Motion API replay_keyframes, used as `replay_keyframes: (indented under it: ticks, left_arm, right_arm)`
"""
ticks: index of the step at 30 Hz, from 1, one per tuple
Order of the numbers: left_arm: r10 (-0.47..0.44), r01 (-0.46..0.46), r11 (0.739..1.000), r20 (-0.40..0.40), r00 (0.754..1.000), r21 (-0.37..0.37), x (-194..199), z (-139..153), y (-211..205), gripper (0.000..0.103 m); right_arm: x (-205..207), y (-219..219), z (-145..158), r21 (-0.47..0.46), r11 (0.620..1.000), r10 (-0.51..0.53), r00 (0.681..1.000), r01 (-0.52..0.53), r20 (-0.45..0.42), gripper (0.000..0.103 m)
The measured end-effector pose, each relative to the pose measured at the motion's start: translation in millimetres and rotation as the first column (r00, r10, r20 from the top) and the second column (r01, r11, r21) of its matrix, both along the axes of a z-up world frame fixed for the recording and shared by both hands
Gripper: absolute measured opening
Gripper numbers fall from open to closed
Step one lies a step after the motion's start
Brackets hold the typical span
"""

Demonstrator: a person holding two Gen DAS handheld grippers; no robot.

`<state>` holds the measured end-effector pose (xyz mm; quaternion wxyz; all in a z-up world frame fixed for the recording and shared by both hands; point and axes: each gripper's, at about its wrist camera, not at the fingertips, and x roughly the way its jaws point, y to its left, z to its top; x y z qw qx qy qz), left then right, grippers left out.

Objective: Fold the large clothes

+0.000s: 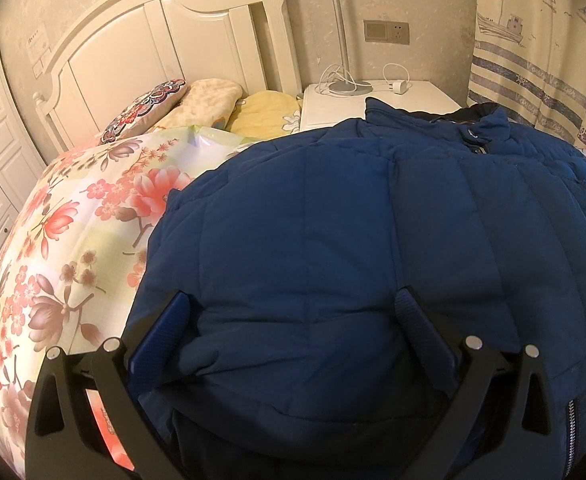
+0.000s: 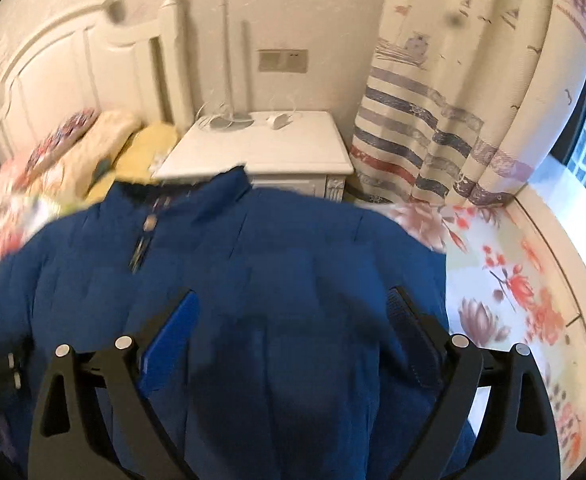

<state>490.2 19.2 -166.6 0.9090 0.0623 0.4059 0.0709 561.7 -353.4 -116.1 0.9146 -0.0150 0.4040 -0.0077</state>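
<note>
Blue quilted down jacket [image 1: 333, 220] lies spread on the bed's floral duvet [image 1: 65, 240], collar [image 1: 489, 120] toward the white nightstand [image 1: 381, 100], front zip up.

Left tool [image 1: 293, 320]: released, fingers wide apart, straddling a puffy fold at the jacket's near edge. Blue pads [image 1: 165, 332] sit against the fabric on either side but aren't pinching it. Looks like the left hem/side section, with floral duvet just beside the outer finger.

Right tool [image 2: 293, 320]: also released, fingers spread over the jacket body on the right side. This view is motion-blurred, so I can't say whether the pads touch the cloth. Zip placket [image 2: 145, 240] is left of my fingers, striped curtain [image 2: 433, 140] beyond the bed edge.

My read: the first fold isn't made yet; I'm lining up both grips at the hem.

To do it well:
- Push each tool in deep so the pads catch both the shell and the lining, not just a surface ridge; slippery puffy fabric will likely slide out of a shallow pinch.
- Clamp both sides at matching height so the fold line stays square.
- Lift low and carry toward the collar, keeping sleeves from dragging out.
- Press air out after laying it down.
</note>
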Motion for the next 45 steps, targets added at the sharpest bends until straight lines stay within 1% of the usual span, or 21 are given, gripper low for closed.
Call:
replay_keyframes:
  ticks: [2, 3, 7, 10, 12, 14, 17, 20, 22, 24, 27, 29, 32, 33, 34, 36, 38, 40, 43, 44, 45]
  left_arm:
    - [-0.001, 0.001, 1.000, 0.001, 1.000, -0.001, 0, 0, 0, 0.101]
    - [-0.001, 0.001, 1.000, 0.001, 1.000, 0.000, 0, 0, 0, 0.101]
    - [0.001, -0.001, 1.000, 0.000, 1.000, 0.001, 0, 0, 0, 0.101]
    - [0.001, -0.001, 1.000, 0.001, 1.000, 0.000, 0, 0, 0, 0.101]
    - [0.000, 0.000, 1.000, 0.001, 1.000, 0.000, 0, 0, 0, 0.101]
    - [0.000, 0.000, 1.000, 0.001, 1.000, 0.000, 0, 0, 0, 0.101]
    - [0.000, 0.000, 1.000, 0.002, 1.000, 0.000, 0, 0, 0, 0.101]
    - [0.000, 0.000, 1.000, 0.002, 1.000, -0.001, 0, 0, 0, 0.101]
    - [0.000, 0.000, 1.000, 0.003, 1.000, -0.004, 0, 0, 0, 0.101]
    - [0.001, -0.001, 1.000, 0.001, 1.000, -0.008, 0, 0, 0, 0.101]
    - [0.003, -0.003, 1.000, -0.004, 1.000, -0.006, 1, -1, 0, 0.101]
    - [0.003, -0.003, 1.000, -0.004, 1.000, 0.006, 1, -1, -2, 0.101]
    - [-0.001, 0.001, 1.000, -0.025, 1.000, 0.017, -2, 3, -1, 0.101]
    - [0.014, -0.013, 1.000, -0.032, 0.999, 0.027, -14, 13, -3, 0.100]
    - [0.009, -0.009, 1.000, -0.003, 1.000, 0.002, -30, 24, -4, 0.100]
    - [-0.075, 0.078, 0.996, 0.067, 0.995, -0.048, -67, 45, -15, 0.101]
    - [-0.156, 0.158, 0.987, 0.083, 0.984, -0.016, -106, 51, -37, 0.101]
    - [-0.201, 0.200, 0.980, 0.050, 0.978, 0.015, -130, 42, -54, 0.101]
    - [-0.264, 0.267, 0.963, -0.066, 0.962, 0.040, -156, 9, -75, 0.101]
    - [-0.264, 0.272, 0.960, -0.118, 0.957, 0.061, -160, -7, -78, 0.101]
    - [-0.262, 0.269, 0.962, -0.103, 0.960, 0.055, -165, -11, -75, 0.101]
  right_arm:
    - [23, -2, -32, -0.020, 1.000, -0.006, 0.990, 0.003, -0.142, 0.090]
    - [26, -4, -39, 0.002, 1.000, 0.004, 0.988, -0.004, -0.155, 0.092]
    - [20, -8, -37, 0.025, 1.000, 0.005, 0.992, -0.002, -0.124, 0.093]
    - [-9, -10, -12, 0.042, 0.999, 0.008, 1.000, -0.007, -0.024, 0.093]
    - [-37, -7, 7, 0.045, 0.998, 0.047, 0.997, -0.049, 0.054, 0.093]
    - [-61, 1, 17, 0.026, 0.994, 0.105, 0.991, -0.108, 0.087, 0.093]
    - [-89, 12, 11, -0.015, 0.981, 0.192, 0.980, -0.191, 0.055, 0.094]
    - [-86, 15, -22, -0.075, 0.976, 0.202, 0.979, -0.204, -0.040, 0.095]
    - [-81, 3, -44, 0.037, 0.980, 0.196, 0.979, -0.195, -0.053, 0.098]
    - [-78, -3, -43, 0.082, 0.979, 0.194, 0.979, -0.189, -0.065, 0.098]
    - [-81, 2, -44, 0.057, 0.980, 0.194, 0.979, -0.190, -0.058, 0.098]
    - [-83, -1, -41, 0.070, 0.980, 0.189, 0.981, -0.185, -0.052, 0.098]
    - [-108, -9, -25, 0.111, 0.985, 0.136, 0.990, -0.130, -0.043, 0.098]
    - [-118, -10, -19, 0.122, 0.983, 0.143, 0.989, -0.138, -0.028, 0.098]
    - [-134, -7, -10, 0.123, 0.978, 0.172, 0.985, -0.171, 0.002, 0.098]
    - [-164, 1, 2, 0.081, 0.970, 0.227, 0.973, -0.230, 0.034, 0.098]
    - [-189, 13, 1, 0.033, 0.958, 0.283, 0.959, -0.283, 0.007, 0.098]
    - [-201, 20, -7, 0.003, 0.950, 0.311, 0.949, -0.311, -0.047, 0.098]
    - [-211, 27, -40, -0.042, 0.943, 0.317, 0.931, -0.330, -0.181, 0.098]
    - [-214, 26, -49, -0.037, 0.944, 0.313, 0.928, -0.327, -0.202, 0.098]
    - [-218, 23, -47, -0.028, 0.948, 0.307, 0.935, -0.317, -0.180, 0.098]
